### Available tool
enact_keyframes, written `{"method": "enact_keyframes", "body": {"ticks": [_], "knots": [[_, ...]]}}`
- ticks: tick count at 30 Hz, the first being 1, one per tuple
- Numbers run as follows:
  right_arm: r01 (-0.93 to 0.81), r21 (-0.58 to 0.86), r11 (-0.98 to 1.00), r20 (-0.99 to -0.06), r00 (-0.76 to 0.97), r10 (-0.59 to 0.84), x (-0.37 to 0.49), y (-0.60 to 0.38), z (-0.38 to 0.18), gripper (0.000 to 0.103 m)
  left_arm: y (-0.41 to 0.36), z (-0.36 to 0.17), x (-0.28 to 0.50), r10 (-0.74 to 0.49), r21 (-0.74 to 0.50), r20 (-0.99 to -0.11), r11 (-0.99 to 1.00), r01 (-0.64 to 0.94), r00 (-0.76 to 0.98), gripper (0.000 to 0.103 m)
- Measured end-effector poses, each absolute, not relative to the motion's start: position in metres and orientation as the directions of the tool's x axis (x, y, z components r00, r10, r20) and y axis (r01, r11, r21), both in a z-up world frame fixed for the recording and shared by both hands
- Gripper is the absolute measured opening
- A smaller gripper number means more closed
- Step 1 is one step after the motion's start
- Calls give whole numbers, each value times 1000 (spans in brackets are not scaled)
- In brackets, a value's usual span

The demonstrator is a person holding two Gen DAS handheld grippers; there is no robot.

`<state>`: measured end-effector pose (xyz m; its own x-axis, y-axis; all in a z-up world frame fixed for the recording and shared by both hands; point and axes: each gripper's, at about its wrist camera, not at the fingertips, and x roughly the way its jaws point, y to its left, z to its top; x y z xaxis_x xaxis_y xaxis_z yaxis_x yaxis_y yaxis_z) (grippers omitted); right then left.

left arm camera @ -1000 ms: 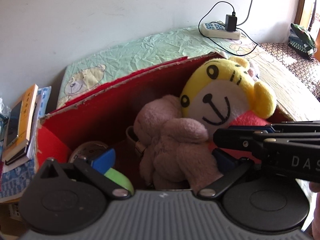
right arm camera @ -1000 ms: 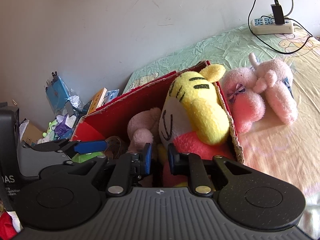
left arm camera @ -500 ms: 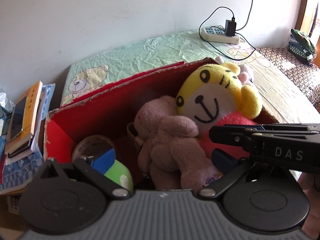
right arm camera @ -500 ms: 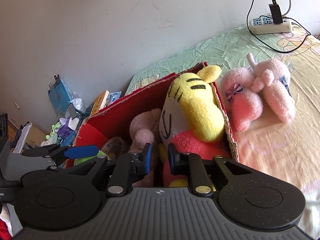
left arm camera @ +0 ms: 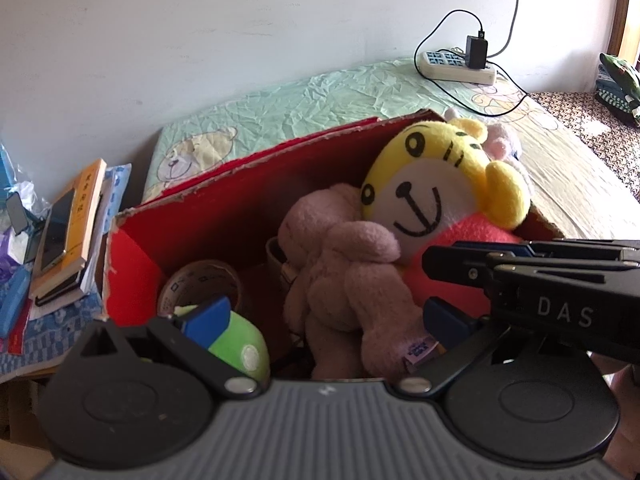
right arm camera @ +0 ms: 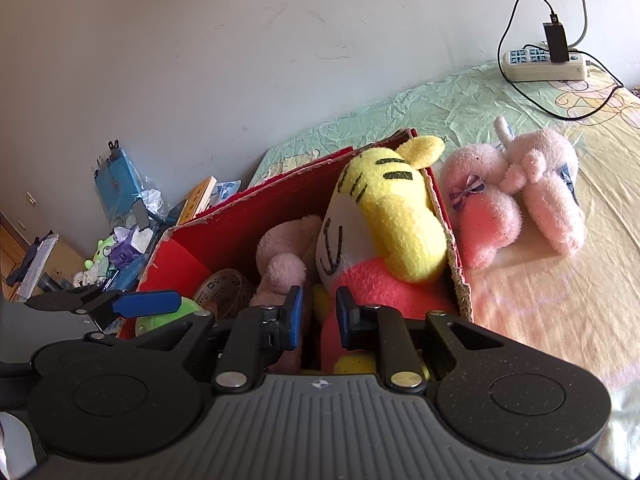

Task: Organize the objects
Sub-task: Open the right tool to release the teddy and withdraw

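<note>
A red cardboard box stands on the bed. In it lie a yellow tiger plush, a mauve plush bear, a green plush and a tape roll. My left gripper is open wide above the box's near side, empty. My right gripper hangs over the box by the tiger's red body, fingers a narrow gap apart, holding nothing. A pink plush lies on the bed right of the box.
A power strip with charger and cable lies on the bed by the wall. Books and a phone are stacked left of the box, with more clutter beyond. Dark items lie at far right.
Both grippers have drawn back and up from the box, so more of the box shows. The toys have not moved. The jaws kept the same gaps.
</note>
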<state>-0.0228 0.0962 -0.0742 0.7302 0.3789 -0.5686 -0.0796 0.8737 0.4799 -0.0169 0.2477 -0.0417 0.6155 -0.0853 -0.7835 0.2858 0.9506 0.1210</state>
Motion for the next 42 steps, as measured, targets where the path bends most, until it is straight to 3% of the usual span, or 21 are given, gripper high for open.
{"method": "enact_keyframes", "body": {"ticks": [27, 42], "knots": [[-120, 446, 887, -564, 732, 382, -29, 99, -73, 19, 241, -44, -26, -43, 154, -772, 955, 253, 634, 103], [-224, 528, 819, -544, 651, 529, -23, 69, -60, 31, 229, -26, -34, 109, 179, -752, 983, 43, 650, 102]]}}
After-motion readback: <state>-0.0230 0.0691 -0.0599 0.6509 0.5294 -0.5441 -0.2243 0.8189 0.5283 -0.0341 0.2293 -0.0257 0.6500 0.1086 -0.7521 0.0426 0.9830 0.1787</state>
